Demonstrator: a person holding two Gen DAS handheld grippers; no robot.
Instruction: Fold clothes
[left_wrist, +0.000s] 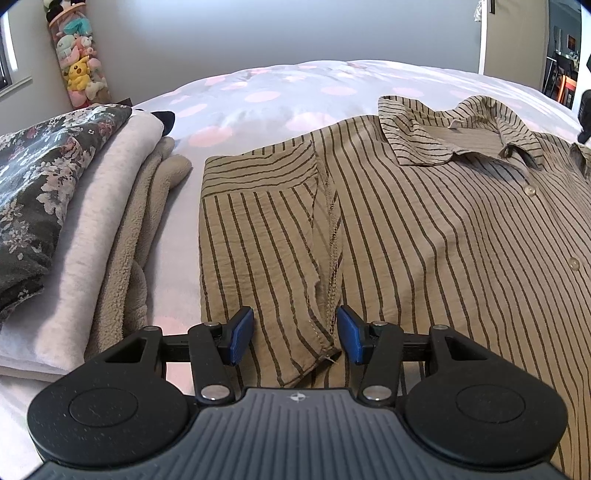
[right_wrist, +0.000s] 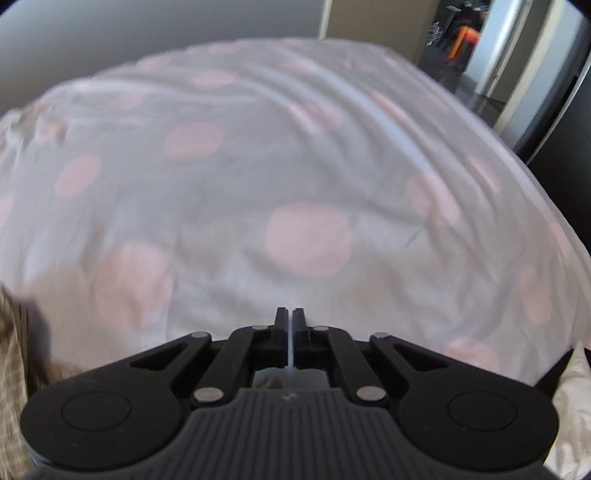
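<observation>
The left gripper (left_wrist: 295, 334) has its jaws open over the striped shirt (left_wrist: 424, 229); folded clothes (left_wrist: 74, 221) lie at 9 o'clock. The right gripper (right_wrist: 290, 317) has its jaws closed and empty above the bed (right_wrist: 258, 166).

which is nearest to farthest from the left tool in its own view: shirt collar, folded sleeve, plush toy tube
1. Folded sleeve, lying between the open fingers of the left tool.
2. Shirt collar, farther up, to the right.
3. Plush toy tube, far left corner by the wall.

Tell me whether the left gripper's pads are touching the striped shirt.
Cannot tell. In the left wrist view the left gripper stands open astride the striped shirt's folded sleeve; pad contact with the cloth is unclear.
</observation>
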